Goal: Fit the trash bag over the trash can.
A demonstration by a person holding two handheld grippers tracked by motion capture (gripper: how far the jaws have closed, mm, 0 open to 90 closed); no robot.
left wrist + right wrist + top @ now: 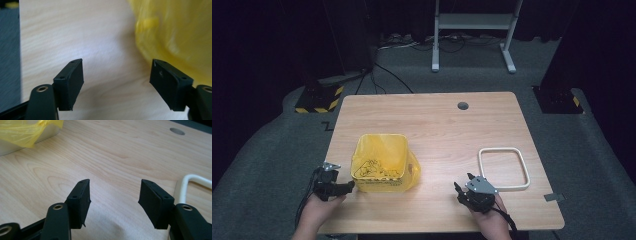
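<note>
Looking down from the high view: yellow bag (381, 162) over a bin sits left of centre on the table (437, 125), white frame (504, 168) at right. Left gripper (117, 75) view: jaws apart, empty, bag just beside one jaw. Right gripper (113, 195) view: jaws apart, empty, frame beside it.

Table (437, 125) pale matt wood grain; bag (379, 157) thin glossy yellow plastic; frame (504, 169) smooth white.

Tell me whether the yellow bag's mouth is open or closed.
Open: the yellow bag lines a small bin, its mouth spread over the rim, the inside showing from above.
</note>
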